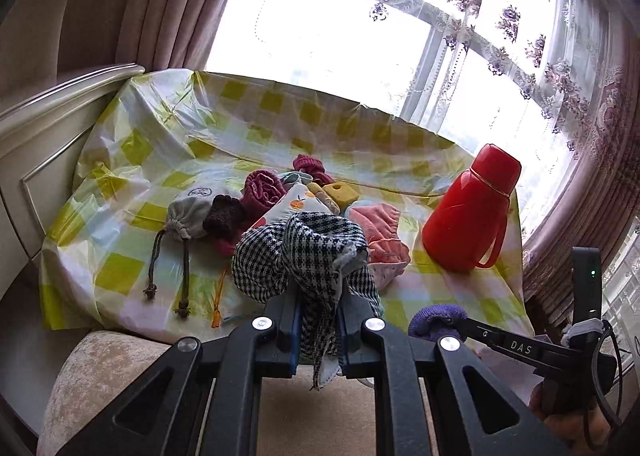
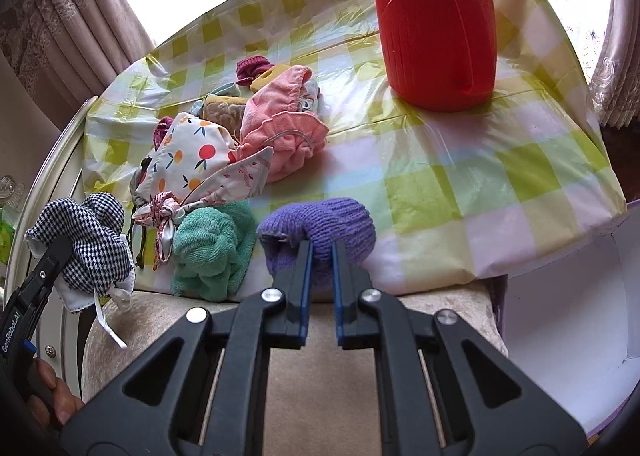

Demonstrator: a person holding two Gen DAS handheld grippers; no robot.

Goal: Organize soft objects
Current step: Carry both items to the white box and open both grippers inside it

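Left gripper [image 1: 316, 320]: jaws clamped on a black-and-white check cloth [image 1: 308, 252], a fold of it pinched between the blue pads, the rest bunched above and draped over the fingertips. A loose tail with white lining hangs down between the fingers. In the right wrist view the same bundle sits at the far left, off the table edge, with a white ribbon trailing below.

Right gripper [image 2: 321, 252]: jaws clenched on a purple knit piece [image 2: 320, 228], likely a sock or mitt, held at the near edge of the table [image 2: 520, 160]. Pads bite into the lower middle of the knit; both ends bulge out to either side.

Remaining pile lies mid-table on the yellow-green check cover: green towel [image 2: 212, 252] nearest, just beside the purple knit; fruit-print pouch [image 2: 192, 152]; pink cloth [image 2: 280, 136]; grey drawstring bag [image 1: 192, 212]; maroon knits [image 1: 260, 188]; yellow sponges [image 1: 336, 192]. Red flask [image 2: 436, 24] stands upright, apart from the pile, to the right.

Handling notes (judgement): everything in play is light, limp and compressible, with no breakage risk. Cloth will sag and swing from a single pinch point, so loose tails may snag on neighbours or on the table edge. Knit is stretchy and grippy; slip unlikely. The check cloth's lining looks smoother and is held by one fold only, so it could creep out. For the towel, take a thick fold near its middle. Flask is rigid and tall; keep dangling fabric clear of it.
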